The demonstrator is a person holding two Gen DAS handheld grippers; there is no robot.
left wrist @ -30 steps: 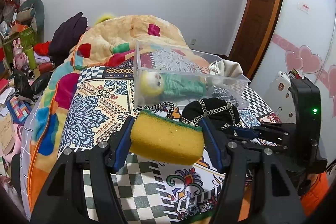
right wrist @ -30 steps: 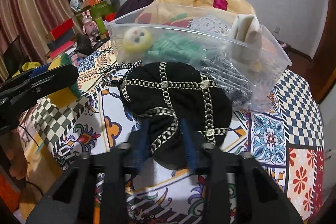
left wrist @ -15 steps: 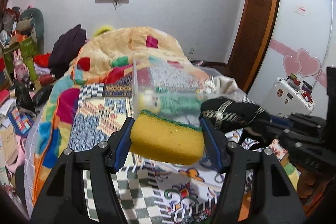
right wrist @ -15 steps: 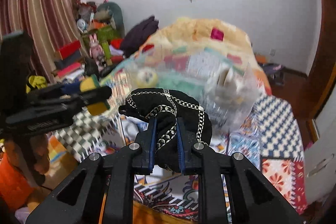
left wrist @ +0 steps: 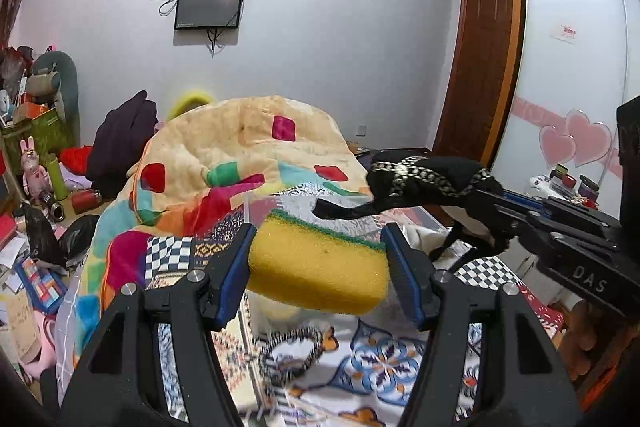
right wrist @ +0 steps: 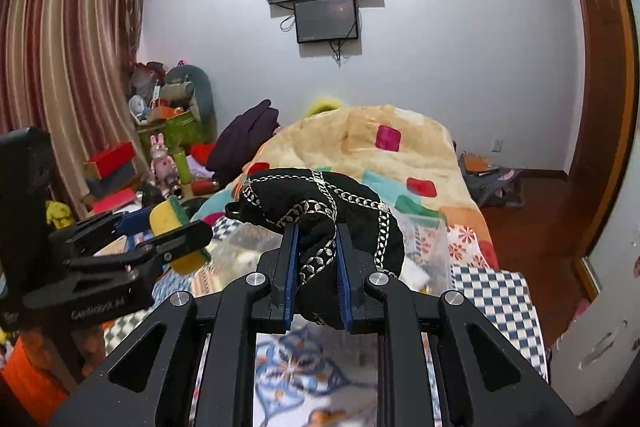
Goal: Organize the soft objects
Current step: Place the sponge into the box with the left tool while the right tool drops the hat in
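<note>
Bed under a patchwork cover, quilt heaped at the far end. Clear bin sits on the bed below and ahead of both tools; its outline is blurred in both views, rim hard to place.

Risks, as I judge them:
- Both loads are carried high over the bed. Release before the bin rim is surely underneath and either piece lands on the cover.
- Hat is limp and pinched at one fold only; most of it hangs free. The loose part could catch the bin wall and drape over the edge.
- The two tools are close together. Converging on one bin, they could knock each other.
- Sponge is springy; a slackened squeeze could let it pop out sideways.

Right gripper: jaws nearly closed, narrow gap, clamped on a bunched fold of the hat with its chain trim. Hat clear of the bed.

Left gripper: jaws wide, set to the sponge's length, pads pressing both ends. Sponge in the air, green face away.

Small braided loop lies on the cover beneath.
</note>
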